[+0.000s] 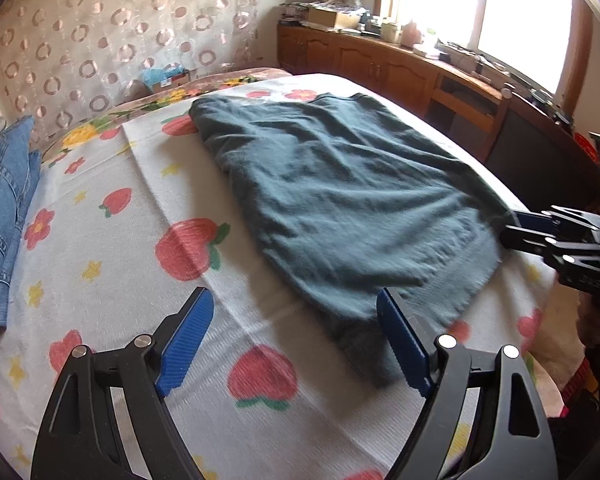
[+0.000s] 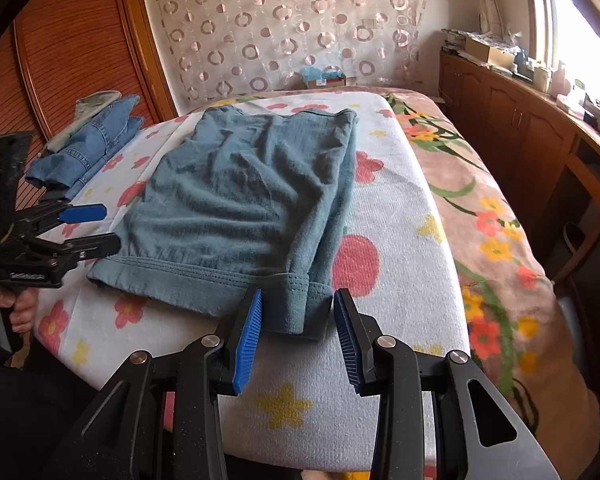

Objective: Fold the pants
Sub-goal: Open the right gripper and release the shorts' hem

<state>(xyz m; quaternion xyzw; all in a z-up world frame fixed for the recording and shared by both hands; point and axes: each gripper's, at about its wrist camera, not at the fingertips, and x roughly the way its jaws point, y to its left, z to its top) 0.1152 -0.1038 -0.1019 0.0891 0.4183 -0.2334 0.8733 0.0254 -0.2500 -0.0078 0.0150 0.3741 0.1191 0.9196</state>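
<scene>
Flat on the bed (image 2: 404, 216), spread the teal pants (image 2: 244, 208), beside folded jeans (image 2: 88, 148). Hovered with jaws released: right gripper (image 2: 296, 336) straddling the hem corner, left gripper (image 1: 296, 340) at the other.

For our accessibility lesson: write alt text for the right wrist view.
A folded teal knit pair of pants lies on a flower-printed white towel on a bed, its hemmed near corner between the open blue-padded right gripper. The left gripper, also open, sits at the far-left hem; folded blue denim jeans lie behind.
</scene>
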